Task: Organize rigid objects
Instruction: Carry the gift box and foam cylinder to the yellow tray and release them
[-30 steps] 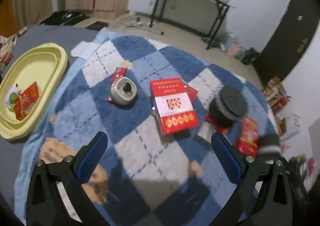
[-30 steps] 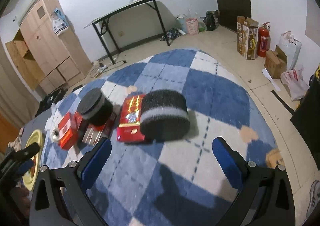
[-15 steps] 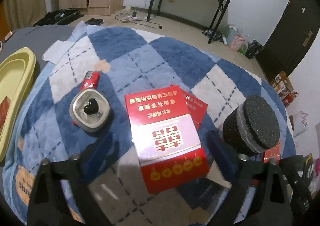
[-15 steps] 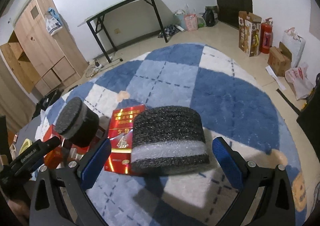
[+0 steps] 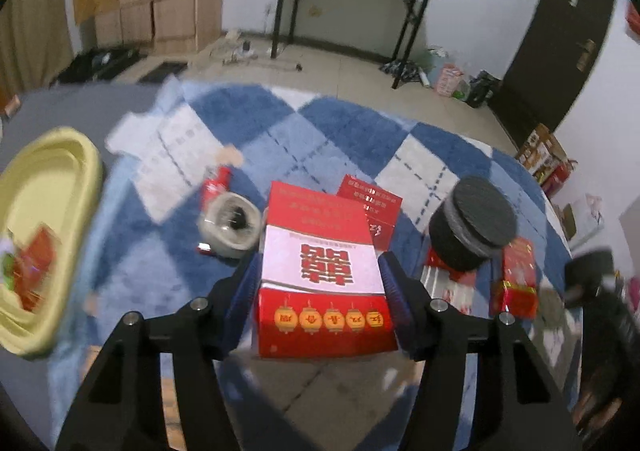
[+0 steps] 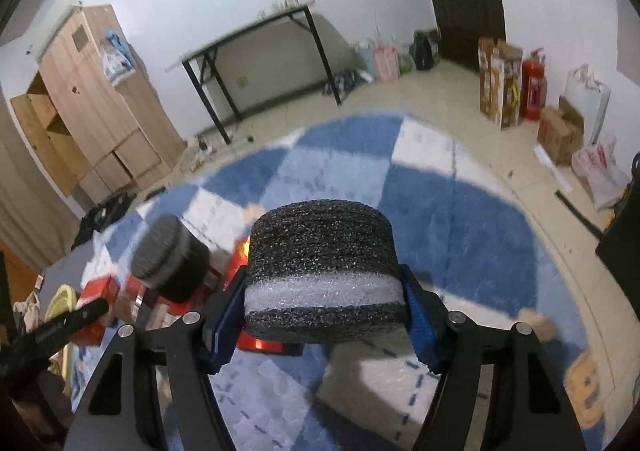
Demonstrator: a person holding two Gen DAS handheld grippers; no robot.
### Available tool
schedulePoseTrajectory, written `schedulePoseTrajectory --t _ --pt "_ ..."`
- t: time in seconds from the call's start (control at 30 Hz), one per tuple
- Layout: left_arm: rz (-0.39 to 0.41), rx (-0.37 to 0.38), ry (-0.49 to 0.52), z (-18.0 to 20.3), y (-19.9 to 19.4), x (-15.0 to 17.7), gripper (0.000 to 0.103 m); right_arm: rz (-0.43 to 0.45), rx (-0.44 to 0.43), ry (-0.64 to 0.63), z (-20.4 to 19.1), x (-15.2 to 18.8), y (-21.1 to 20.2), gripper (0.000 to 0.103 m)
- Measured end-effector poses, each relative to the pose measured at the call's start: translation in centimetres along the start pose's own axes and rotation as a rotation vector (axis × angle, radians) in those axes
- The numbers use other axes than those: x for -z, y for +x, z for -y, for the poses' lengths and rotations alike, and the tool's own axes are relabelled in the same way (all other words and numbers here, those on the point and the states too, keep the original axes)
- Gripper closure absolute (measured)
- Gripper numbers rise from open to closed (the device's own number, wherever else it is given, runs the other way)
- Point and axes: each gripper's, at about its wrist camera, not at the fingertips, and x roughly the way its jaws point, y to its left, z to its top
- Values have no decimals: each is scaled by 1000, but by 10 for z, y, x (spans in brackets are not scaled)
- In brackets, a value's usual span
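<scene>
A red and white gift box (image 5: 316,223) lies on the blue checked rug (image 5: 360,131). My left gripper (image 5: 320,279) straddles its near end, jaws closing, with both blue pads against the box's sides. A black foam cylinder with a white band (image 6: 320,247) sits between the closing jaws of my right gripper (image 6: 322,303), and the pads (image 6: 226,325) touch its flanks. A second black foam cylinder (image 5: 472,227) stands on red packets to the right of the box. A round beige case (image 5: 230,225) lies to the box's left.
A yellow tray (image 5: 52,187) with red items sits at the rug's left edge. More red packets (image 5: 518,279) lie near the foam cylinders. A black folding table (image 6: 260,51), a wooden cabinet (image 6: 92,103), cardboard boxes and a fire extinguisher (image 6: 534,89) stand around the rug.
Both grippers moved forward and their jaws came in from wide open: the left onto the red box, the right onto the banded foam cylinder.
</scene>
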Motion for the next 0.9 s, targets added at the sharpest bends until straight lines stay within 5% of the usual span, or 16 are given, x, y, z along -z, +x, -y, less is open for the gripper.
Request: schedulePoseTrajectory --t 0.4,0.53,0.9 --pt "139 20 137 -27 -118 18 42 54 -125 -133 -34 31 -79 34" --pt "148 -9 182 -38 -127 28 42 32 -124 -199 -44 44 -86 34" --pt "168 -79 6 -130 -106 0 42 -82 -240 -467 -140 72 -48 34"
